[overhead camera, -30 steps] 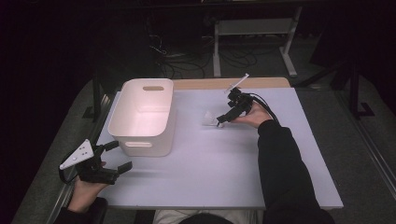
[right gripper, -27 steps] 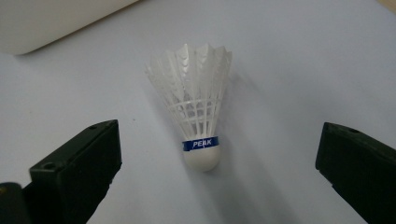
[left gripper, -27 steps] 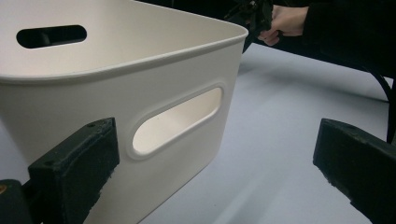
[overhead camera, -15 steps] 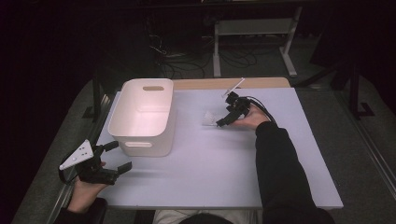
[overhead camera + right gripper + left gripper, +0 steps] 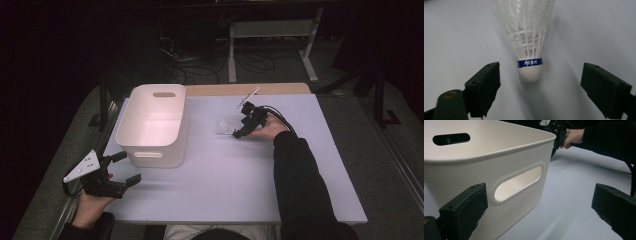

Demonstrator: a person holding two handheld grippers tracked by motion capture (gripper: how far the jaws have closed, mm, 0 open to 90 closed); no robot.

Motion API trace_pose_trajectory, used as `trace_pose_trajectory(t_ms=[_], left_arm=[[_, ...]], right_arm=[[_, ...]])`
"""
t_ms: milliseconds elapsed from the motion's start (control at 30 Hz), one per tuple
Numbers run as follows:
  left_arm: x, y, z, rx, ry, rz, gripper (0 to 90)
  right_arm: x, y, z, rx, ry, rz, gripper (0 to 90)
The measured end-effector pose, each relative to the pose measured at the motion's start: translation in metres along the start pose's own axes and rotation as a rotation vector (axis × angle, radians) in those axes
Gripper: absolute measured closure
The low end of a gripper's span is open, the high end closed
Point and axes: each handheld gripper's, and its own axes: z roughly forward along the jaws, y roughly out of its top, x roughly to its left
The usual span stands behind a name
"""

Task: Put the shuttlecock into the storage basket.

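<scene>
At the table's near-left corner the left gripper (image 5: 121,170) rests in the person's left hand (image 5: 92,207), jaws spread wide and holding nothing, its grey plate tilted up toward the dark floor on that side. In the left gripper view the jaws frame the near wall of the bin (image 5: 499,170), which has an oval handle slot cut through it.

The bin (image 5: 152,125) is white and stands on the left half of the table (image 5: 210,185). The tabletop is a pale lavender-grey sheet, smooth and matte; a strip of bare wood (image 5: 240,89) shows along its far edge.

Right of the bin, toward the far middle, lies the shuttlecock (image 5: 225,127), on its side on the sheet. In the right gripper view the shuttlecock (image 5: 530,45) has a white plastic skirt, a blue band reading "PEAK" and a white cork, which points at the camera and lies between the jaws without touching either.

The right gripper (image 5: 239,131) is open, just beside the shuttlecock, held by the right hand (image 5: 267,129) in a black sleeve.

Beyond the table the room is dark: cables (image 5: 185,62) on the floor and a white metal frame (image 5: 272,35) at the back.
</scene>
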Motion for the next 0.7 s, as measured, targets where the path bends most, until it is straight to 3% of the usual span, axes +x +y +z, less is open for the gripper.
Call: trace_pose_trajectory(t_ms=[433,700], left_arm=[[0.0,-0.0001,0.0002,0.003,-0.002,0.001,0.2],[-0.0003,-0.0002,-0.0001,0.002,-0.003,0.001,0.2]], right_arm=[[0.0014,-0.0007,0.0058,0.005,0.044,-0.022,31.9],[0.0033,0.0023,0.0086,0.015,0.074,-0.026,49.7]])
